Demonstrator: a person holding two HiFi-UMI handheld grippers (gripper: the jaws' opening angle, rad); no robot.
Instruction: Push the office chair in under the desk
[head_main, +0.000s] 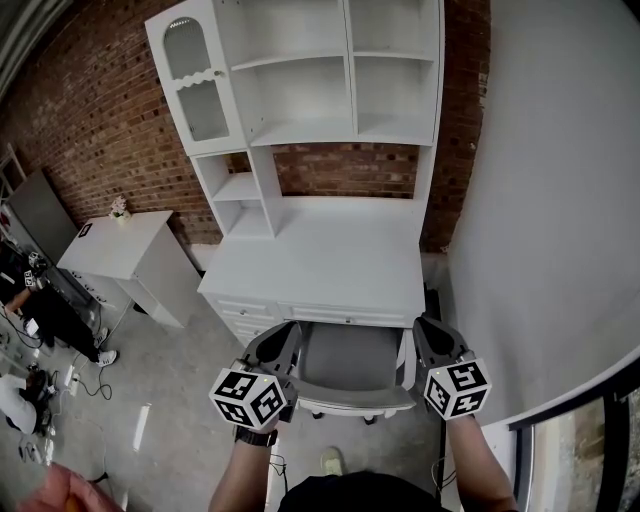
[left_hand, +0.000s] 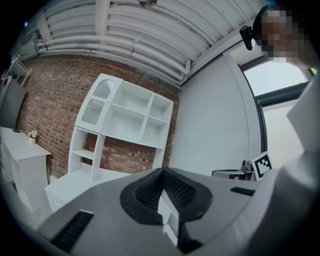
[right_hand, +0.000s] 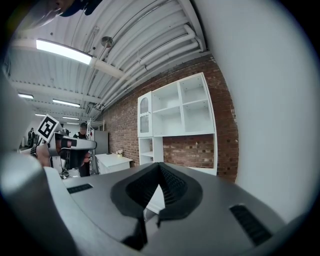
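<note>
With my left gripper (head_main: 278, 342) and right gripper (head_main: 430, 335) both closed on nothing, the office chair (head_main: 348, 360) sits between them, equally near, its seat pointing twelve o'clock under the desk (head_main: 330, 260).

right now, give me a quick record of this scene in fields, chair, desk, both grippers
chair: office chair, grey pad, white frame, front edge at the desk's front, rest out in front of it
desk: white desk, top bare, hutch shelves above, brick wall behind
left gripper: at chair's left side, fingers together, nothing between; contact unclear
right gripper: at chair's right side, fingers together, nothing between; contact unclear
nearby: white cabinet left of desk
</note>
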